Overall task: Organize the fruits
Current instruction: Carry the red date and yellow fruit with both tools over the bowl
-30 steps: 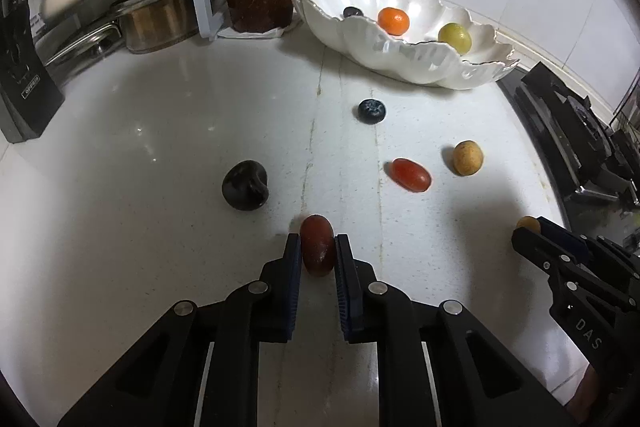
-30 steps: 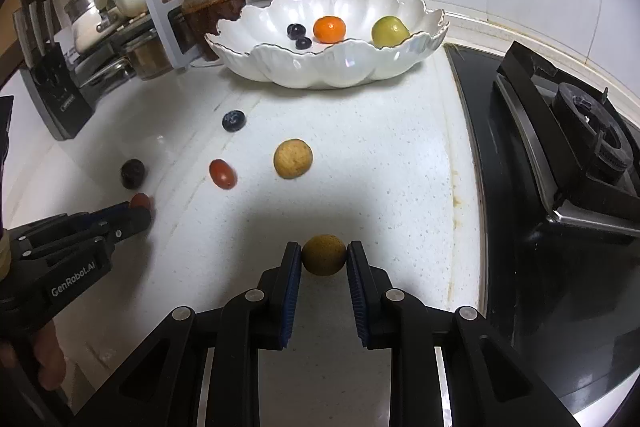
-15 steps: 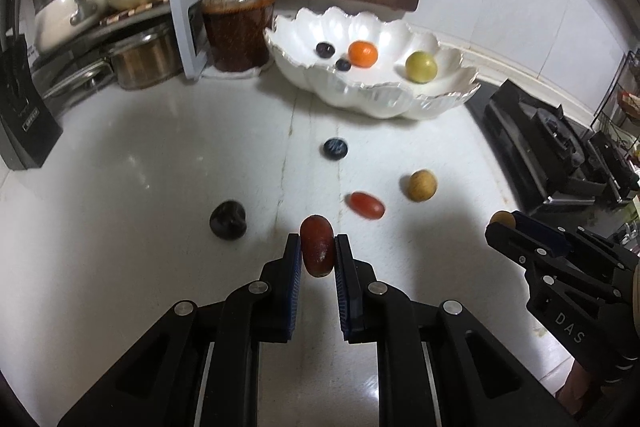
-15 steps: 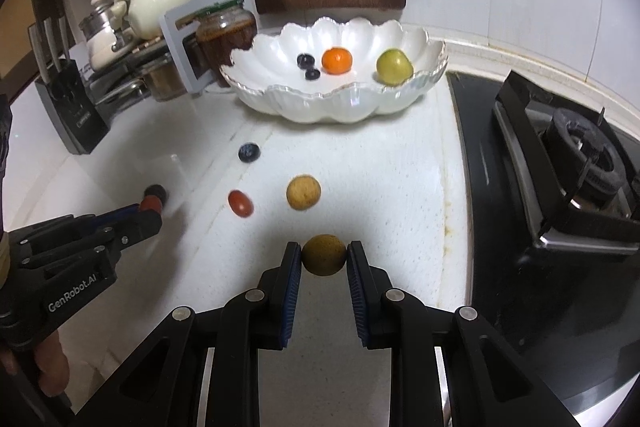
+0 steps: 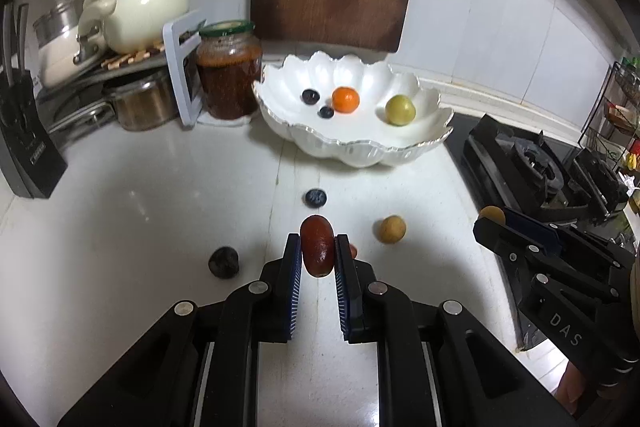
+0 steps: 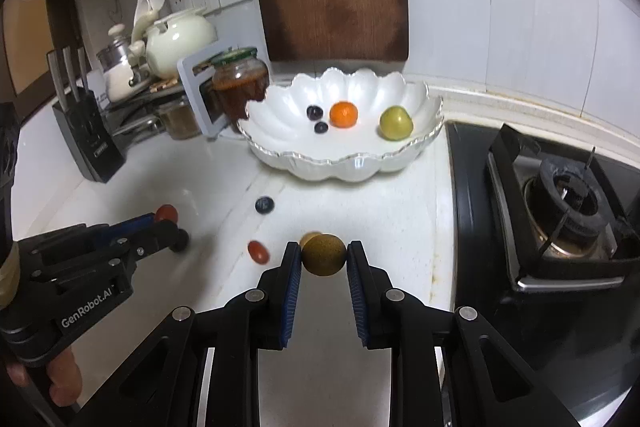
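- The red fruit (image 5: 317,245) is standing tall, its long side running up and down, and it is dark, shiny and egg-shaped.
- The left claw (image 5: 317,254) is squeezing it between its two blue pads, right at the tips, up above the counter (image 5: 140,195).
- The brown fruit (image 6: 323,254) is round and dull.
- The right claw (image 6: 323,255) is squeezing it at its tips, above the counter near the stove (image 6: 560,203) edge.

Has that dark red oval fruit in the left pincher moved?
Yes. Clamped in the left hand-held gripper, the dark red oval fruit rose off the white counter.
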`<state>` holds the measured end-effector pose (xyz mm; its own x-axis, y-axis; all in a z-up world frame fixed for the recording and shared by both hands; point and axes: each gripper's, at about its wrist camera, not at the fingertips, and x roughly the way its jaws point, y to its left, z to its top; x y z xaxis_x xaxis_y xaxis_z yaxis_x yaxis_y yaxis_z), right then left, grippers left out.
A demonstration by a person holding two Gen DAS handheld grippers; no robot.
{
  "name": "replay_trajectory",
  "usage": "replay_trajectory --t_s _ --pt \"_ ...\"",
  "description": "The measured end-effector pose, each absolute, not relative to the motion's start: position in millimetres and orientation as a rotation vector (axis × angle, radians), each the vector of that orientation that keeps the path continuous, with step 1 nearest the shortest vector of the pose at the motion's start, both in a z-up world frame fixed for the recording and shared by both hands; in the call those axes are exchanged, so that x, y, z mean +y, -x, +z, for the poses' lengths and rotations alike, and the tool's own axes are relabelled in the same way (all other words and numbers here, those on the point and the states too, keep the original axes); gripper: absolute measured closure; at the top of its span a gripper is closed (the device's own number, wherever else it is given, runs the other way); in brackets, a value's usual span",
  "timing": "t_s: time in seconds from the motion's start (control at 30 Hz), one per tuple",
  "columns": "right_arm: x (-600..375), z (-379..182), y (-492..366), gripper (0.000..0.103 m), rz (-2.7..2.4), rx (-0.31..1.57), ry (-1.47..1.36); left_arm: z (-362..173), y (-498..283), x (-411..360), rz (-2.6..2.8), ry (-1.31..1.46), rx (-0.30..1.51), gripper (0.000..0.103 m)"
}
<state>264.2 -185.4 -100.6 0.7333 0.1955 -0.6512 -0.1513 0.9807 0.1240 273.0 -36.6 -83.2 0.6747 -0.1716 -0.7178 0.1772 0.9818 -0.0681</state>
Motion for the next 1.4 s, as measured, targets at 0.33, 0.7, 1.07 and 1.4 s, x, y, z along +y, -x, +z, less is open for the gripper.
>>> replay_trajectory --t_s 0.33,0.7,1.07,1.4 --pt "-188.0 -79.4 -268.3 0.078 0.194 0.647 -0.077 -58.9 -279.7 -42.4 -0.201 0.000 0.739 0.086" --pt "-193.0 -53.3 -278.8 0.078 0.172 0.565 -0.064 -36.1 -290.0 -47.3 -0.199 -0.007 0.663 0.086" --pt "-196.2 -32.8 -293.5 0.078 0.149 0.511 -0.048 -12.4 -305.2 -52.2 -0.192 -0.028 0.593 0.086" --pt "-197.6 -16.2 -314.5 0.078 0.143 0.487 -0.056 -3.2 -327.4 -52.4 -0.178 -0.054 0.613 0.086"
